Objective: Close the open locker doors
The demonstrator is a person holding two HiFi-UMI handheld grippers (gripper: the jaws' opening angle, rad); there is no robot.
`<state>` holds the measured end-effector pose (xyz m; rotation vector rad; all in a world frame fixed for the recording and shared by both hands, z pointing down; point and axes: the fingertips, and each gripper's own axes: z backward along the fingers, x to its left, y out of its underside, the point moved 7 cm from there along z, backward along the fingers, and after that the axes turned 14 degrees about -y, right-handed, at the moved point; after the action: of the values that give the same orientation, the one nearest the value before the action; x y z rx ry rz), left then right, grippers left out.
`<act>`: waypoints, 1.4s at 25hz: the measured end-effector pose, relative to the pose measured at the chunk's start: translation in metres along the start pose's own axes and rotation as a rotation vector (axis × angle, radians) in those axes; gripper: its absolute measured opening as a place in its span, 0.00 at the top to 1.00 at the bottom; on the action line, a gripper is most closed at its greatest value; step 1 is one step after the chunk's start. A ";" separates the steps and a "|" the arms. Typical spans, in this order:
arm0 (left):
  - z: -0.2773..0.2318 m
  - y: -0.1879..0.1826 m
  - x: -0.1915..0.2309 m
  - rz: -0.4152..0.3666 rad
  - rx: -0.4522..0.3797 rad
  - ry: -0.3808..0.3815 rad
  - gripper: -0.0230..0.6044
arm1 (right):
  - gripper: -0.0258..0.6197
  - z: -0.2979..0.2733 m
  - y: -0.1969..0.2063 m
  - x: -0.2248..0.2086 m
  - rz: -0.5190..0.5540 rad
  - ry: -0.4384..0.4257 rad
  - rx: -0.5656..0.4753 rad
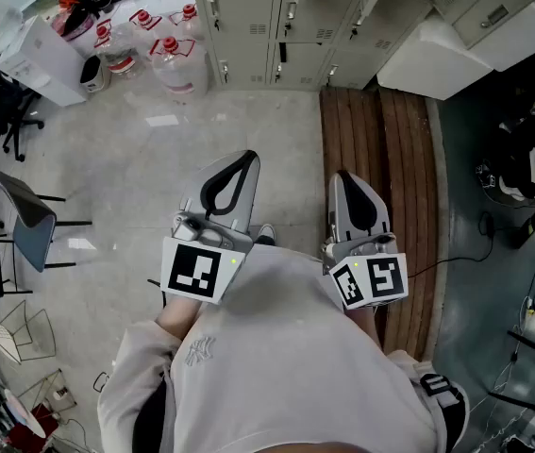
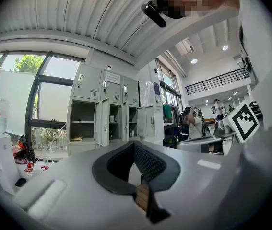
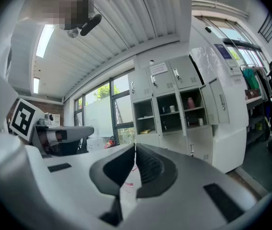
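Sweatshirt (image 1: 286, 347) fabric fills the lower head view, and both hands are largely hidden by it. Lockers (image 1: 248, 26) are seen well ahead, with several doors (image 2: 101, 121) open and the upper rows cut off. Left gripper (image 1: 244, 160) and right gripper (image 1: 343, 177) are held pressed together and empty. A door could be slammed, or could bounce back, if pushed hard. Shelf items cannot be identified.

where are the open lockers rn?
Head view, top centre: the locker bank stands at the far edge of the floor, just right of the water jugs. Left gripper view shows its open doors centre-left, beside the window.
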<state>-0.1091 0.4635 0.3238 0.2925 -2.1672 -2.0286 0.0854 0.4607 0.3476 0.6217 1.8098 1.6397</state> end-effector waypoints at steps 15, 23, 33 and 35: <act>-0.005 -0.005 -0.017 -0.005 -0.019 0.023 0.95 | 0.94 0.018 -0.002 -0.011 0.011 0.024 -0.006; -0.020 -0.001 -0.016 -0.002 -0.008 0.034 0.95 | 0.94 0.011 -0.002 -0.021 0.006 0.013 -0.016; -0.089 0.003 0.028 0.016 0.003 0.047 0.95 | 0.94 -0.059 -0.002 -0.056 -0.011 0.010 0.006; -0.113 -0.002 0.043 0.015 -0.010 0.048 0.95 | 0.94 -0.084 -0.007 -0.068 -0.006 0.007 0.002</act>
<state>-0.1227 0.3431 0.3287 0.3189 -2.1236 -2.0030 0.0743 0.3529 0.3530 0.6122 1.8165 1.6384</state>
